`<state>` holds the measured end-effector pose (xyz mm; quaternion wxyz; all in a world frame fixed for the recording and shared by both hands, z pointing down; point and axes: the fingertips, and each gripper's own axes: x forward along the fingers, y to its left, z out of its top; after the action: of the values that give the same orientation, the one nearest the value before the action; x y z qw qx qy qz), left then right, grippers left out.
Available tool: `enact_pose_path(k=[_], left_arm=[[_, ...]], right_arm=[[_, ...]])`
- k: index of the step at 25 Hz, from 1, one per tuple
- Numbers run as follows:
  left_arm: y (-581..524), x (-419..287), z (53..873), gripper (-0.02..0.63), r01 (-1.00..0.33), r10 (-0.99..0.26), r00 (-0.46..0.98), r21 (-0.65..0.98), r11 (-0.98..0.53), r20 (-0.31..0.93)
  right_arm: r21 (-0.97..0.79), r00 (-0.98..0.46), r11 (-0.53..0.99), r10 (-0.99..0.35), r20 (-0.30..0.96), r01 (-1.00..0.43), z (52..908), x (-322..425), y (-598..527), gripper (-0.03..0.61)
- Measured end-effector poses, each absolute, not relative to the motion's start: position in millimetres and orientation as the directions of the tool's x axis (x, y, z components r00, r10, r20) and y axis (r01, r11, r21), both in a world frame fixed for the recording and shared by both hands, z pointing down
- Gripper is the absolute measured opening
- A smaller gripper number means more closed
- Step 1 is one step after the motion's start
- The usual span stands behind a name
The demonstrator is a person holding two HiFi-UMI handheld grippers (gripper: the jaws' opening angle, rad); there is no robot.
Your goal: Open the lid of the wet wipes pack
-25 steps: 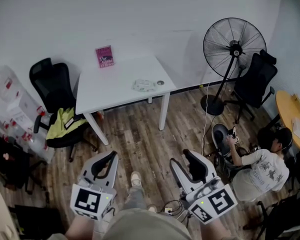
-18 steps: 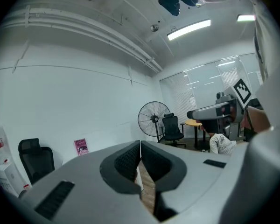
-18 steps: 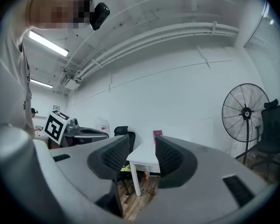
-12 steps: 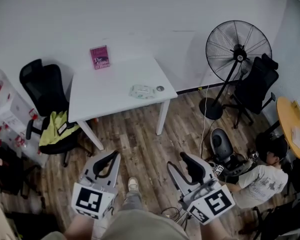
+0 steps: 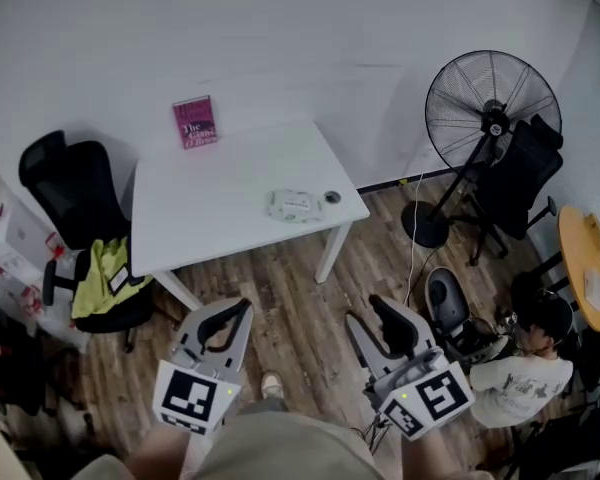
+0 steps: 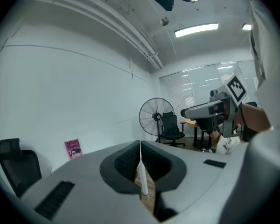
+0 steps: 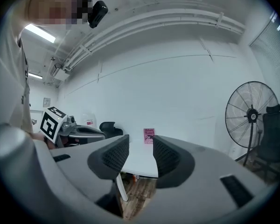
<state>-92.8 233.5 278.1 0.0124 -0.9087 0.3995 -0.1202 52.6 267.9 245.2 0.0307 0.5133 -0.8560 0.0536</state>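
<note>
Nothing is happening to the pack yet. This is the walk-up stage, so here's how I'd set it up, going left to right.

Far left is a black chair (image 5: 65, 183) with a yellow-green jacket (image 5: 100, 273) on it, tucked beside the white worktop (image 5: 210, 198). I'd stay clear of it on the way in. A pink book (image 5: 194, 122) leans on the wall at the back of the worktop, well apart from anything that matters.

The wet wipes pack (image 5: 293, 205) lies flat toward the worktop's right front part. A small round thing (image 5: 332, 197) sits just beside it on the right, and I can't tell what that is. The pack is too small from here to see where the lid hinges, so check that up close before committing.

The left gripper (image 5: 238, 310) is held low over the floor with its jaws pressed together and nothing in them. I'd leave it closed and use it to pin the pack's body down. The right gripper (image 5: 362, 311) has its jaws apart and empty, so it's ready to catch the lid's lip and peel upward.

I'd come in at the right front corner, away from the fan (image 5: 492, 108) and its cable.
</note>
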Motion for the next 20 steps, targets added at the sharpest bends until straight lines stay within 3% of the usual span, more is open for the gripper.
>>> enact_pose_path(k=[20], left_arm=[[57,-80,317,0.025,-0.726,-0.713,0.646,-0.072,-0.684,0.271]], right_arm=[[-0.047,-0.449,0.449,-0.873,0.190,-0.892,294,66,83,0.169]])
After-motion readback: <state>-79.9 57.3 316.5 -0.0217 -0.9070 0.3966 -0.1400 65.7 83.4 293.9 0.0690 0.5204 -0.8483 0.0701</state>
